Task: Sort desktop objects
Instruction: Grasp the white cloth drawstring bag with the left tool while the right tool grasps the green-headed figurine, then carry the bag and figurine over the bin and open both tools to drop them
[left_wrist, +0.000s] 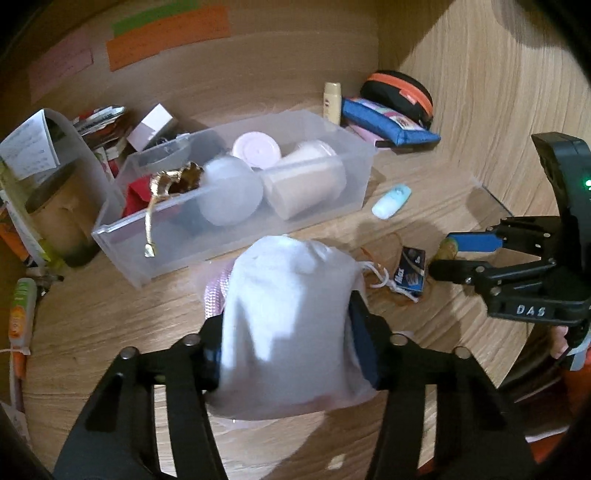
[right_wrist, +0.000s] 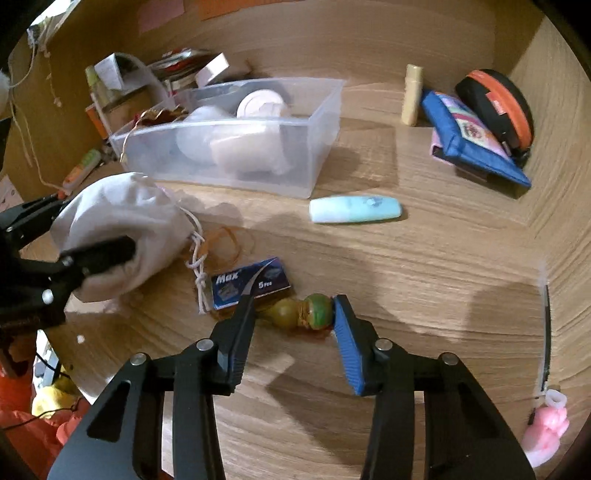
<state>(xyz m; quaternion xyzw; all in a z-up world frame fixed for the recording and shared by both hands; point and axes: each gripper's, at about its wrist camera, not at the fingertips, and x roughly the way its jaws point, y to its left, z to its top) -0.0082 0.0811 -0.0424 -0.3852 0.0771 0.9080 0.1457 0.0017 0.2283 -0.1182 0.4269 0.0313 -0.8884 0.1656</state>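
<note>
My left gripper is shut on a white drawstring pouch, held just above the wooden desk in front of a clear plastic bin. The pouch also shows in the right wrist view, where its cord trails on the desk. My right gripper is open, its fingers on either side of a small green and brown figurine lying on the desk. In the left wrist view the right gripper sits at the right beside the same figurine.
The bin holds cups, a pale ball and gold foil. A blue Max box and rubber bands lie beside the figurine. A light blue tube, a blue pouch, a black-orange case and a pink toy lie around.
</note>
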